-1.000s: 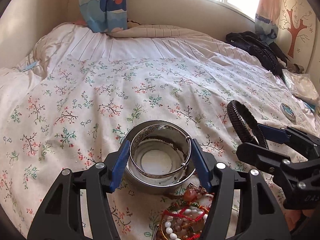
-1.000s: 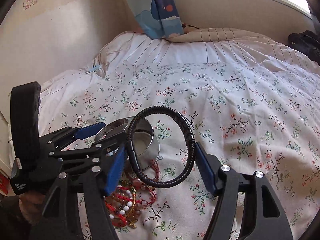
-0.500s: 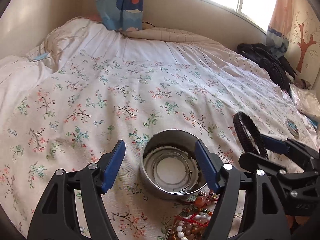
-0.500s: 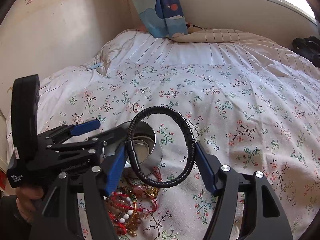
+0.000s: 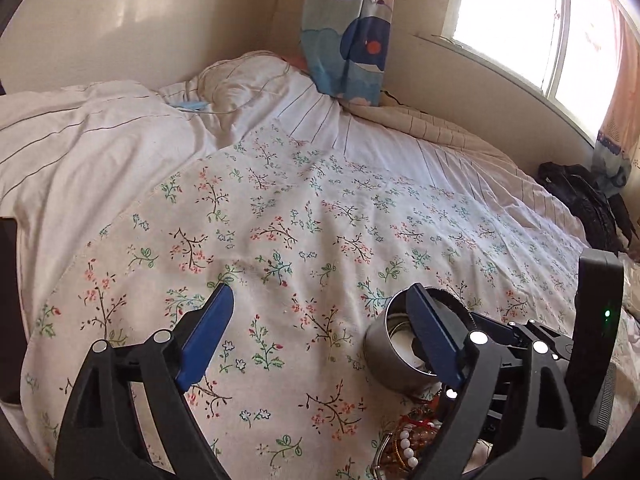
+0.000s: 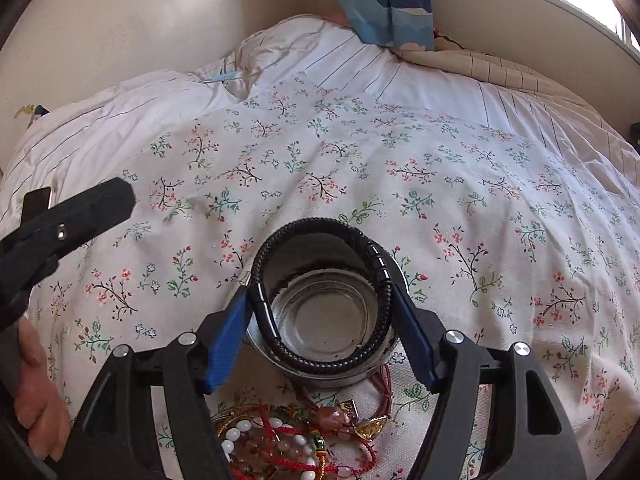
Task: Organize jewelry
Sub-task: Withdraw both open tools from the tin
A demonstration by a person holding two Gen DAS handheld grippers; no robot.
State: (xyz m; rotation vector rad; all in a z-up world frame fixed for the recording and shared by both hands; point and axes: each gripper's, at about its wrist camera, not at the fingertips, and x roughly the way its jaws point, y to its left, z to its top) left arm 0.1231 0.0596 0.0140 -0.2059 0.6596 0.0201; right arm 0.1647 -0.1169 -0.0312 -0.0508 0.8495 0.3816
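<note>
L tool: gaping wide, jaws just been opening, nothing betw them, hanging over flowered bedspread | R tool: gripping black braided bracelet by both sides, holding it right over metal tin | silver bangle lying inside tin | bead pile sitting on bed just beside tin, camera side

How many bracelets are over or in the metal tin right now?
2: a black braided bracelet held in the right tool just above the tin, and a silver bangle lying inside it. Others may be hidden.
</note>
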